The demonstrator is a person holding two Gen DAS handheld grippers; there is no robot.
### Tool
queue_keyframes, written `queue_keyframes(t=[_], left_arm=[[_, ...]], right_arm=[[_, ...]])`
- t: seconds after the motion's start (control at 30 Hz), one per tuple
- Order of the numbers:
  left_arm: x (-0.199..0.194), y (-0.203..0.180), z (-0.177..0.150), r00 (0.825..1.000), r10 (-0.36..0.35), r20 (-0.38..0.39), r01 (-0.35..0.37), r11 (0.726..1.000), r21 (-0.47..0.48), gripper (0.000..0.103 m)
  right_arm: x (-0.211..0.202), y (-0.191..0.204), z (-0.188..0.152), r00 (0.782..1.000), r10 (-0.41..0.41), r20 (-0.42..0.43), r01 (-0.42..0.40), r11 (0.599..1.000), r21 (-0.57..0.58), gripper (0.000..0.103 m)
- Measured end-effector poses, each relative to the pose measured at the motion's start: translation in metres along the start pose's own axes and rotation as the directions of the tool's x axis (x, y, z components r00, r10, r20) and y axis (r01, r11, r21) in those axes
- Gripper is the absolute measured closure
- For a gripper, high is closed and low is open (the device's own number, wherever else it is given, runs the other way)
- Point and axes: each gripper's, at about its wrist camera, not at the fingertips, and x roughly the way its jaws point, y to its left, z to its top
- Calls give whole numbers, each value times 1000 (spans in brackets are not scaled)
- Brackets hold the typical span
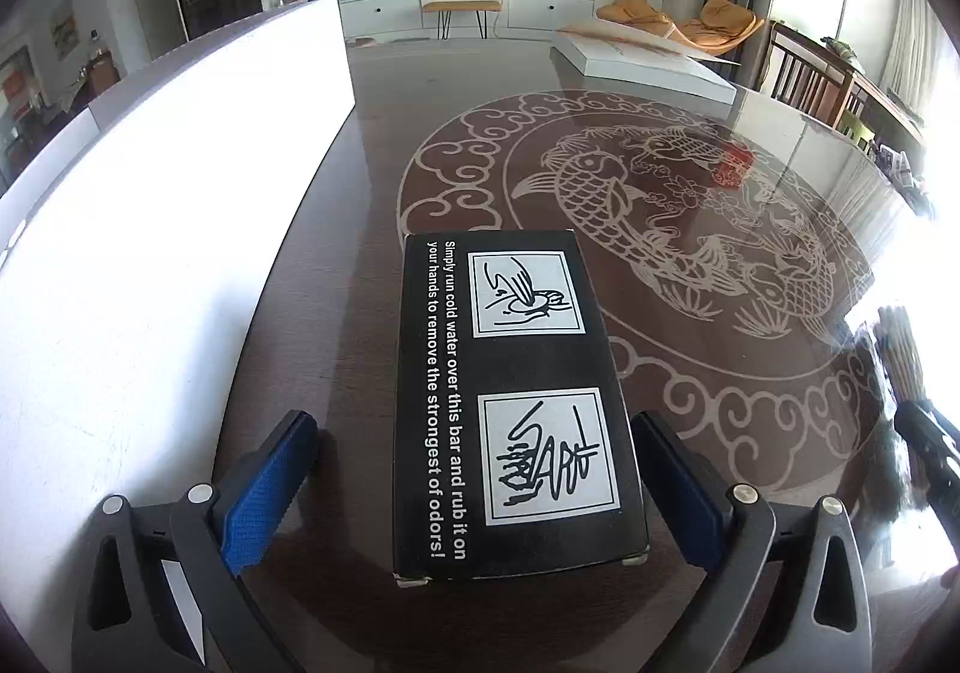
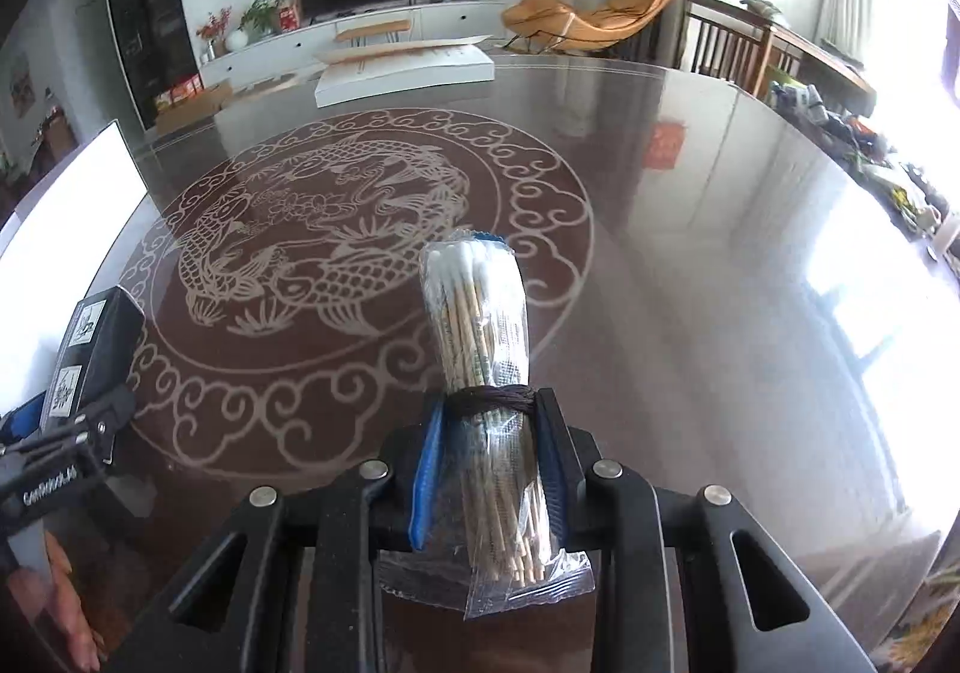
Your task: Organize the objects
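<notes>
A black carton [image 1: 516, 403] printed with white text and two hand drawings lies on the dark glass table [image 1: 372, 145]. My left gripper [image 1: 474, 421] is open around its near end; the blue pads [image 1: 270, 493] stand on either side of it, with a clear gap on the left. My right gripper [image 2: 491, 403] is shut on a bagged bundle of cotton swabs [image 2: 474, 301] tied with a dark band, cotton tips pointing away. The carton [image 2: 90, 349] and left gripper [image 2: 72, 433] show at the left edge of the right wrist view. The right gripper [image 1: 924, 445] and swabs [image 1: 900, 349] appear blurred at the left wrist view's right edge.
A tall white box [image 1: 180, 193] stands close on the carton's left. A flat white box [image 2: 402, 67] lies at the table's far edge. The table carries a round fish pattern [image 2: 336, 235]. Wooden chairs [image 2: 726, 43] stand beyond the right rim. A hand [image 2: 66, 613] holds the left gripper.
</notes>
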Motion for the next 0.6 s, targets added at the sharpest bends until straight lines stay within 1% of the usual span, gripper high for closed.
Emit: queue_keyframes(t=[0.03, 0.07, 0.1, 0.13, 0.17, 0.23, 0.3, 0.37, 0.5, 0.57, 0.6], left_arm=[[0, 0, 0, 1000, 0, 0, 0, 1000, 0, 0], [0, 0, 0, 1000, 0, 0, 0, 1000, 0, 0], [0, 0, 0, 1000, 0, 0, 0, 1000, 0, 0], [0, 0, 0, 1000, 0, 0, 0, 1000, 0, 0], [0, 0, 0, 1000, 0, 0, 0, 1000, 0, 0], [0, 0, 0, 1000, 0, 0, 0, 1000, 0, 0], [0, 0, 1, 1000, 1, 1, -1, 1000, 0, 0], [0, 0, 0, 1000, 0, 1, 0, 1000, 0, 0], [0, 0, 0, 1000, 0, 1, 0, 1000, 0, 0], [0, 0, 0, 1000, 0, 1, 0, 1000, 0, 0], [0, 0, 0, 1000, 0, 1, 0, 1000, 0, 0]], right_arm=[[-6, 3, -9, 1000, -13, 17, 13, 1000, -6, 72], [-9, 5, -14, 999, -28, 35, 29, 999, -19, 70], [-11, 5, -20, 998, -39, 41, 40, 999, -30, 60], [-12, 5, -25, 998, -41, 40, 43, 999, -32, 53], [-10, 5, -26, 999, -36, 31, 37, 999, -23, 44], [-10, -2, -27, 999, -33, 43, 33, 999, -3, 41], [-4, -5, -27, 999, -24, 29, 24, 1000, 9, 32], [-2, -6, -28, 1000, -23, 17, 23, 1000, 12, 31], [3, -3, -28, 1000, -24, 9, 23, 1000, 8, 24], [4, -2, -28, 1000, -25, 2, 25, 1000, 5, 19], [5, -2, -28, 1000, -27, 0, 27, 1000, 5, 18]])
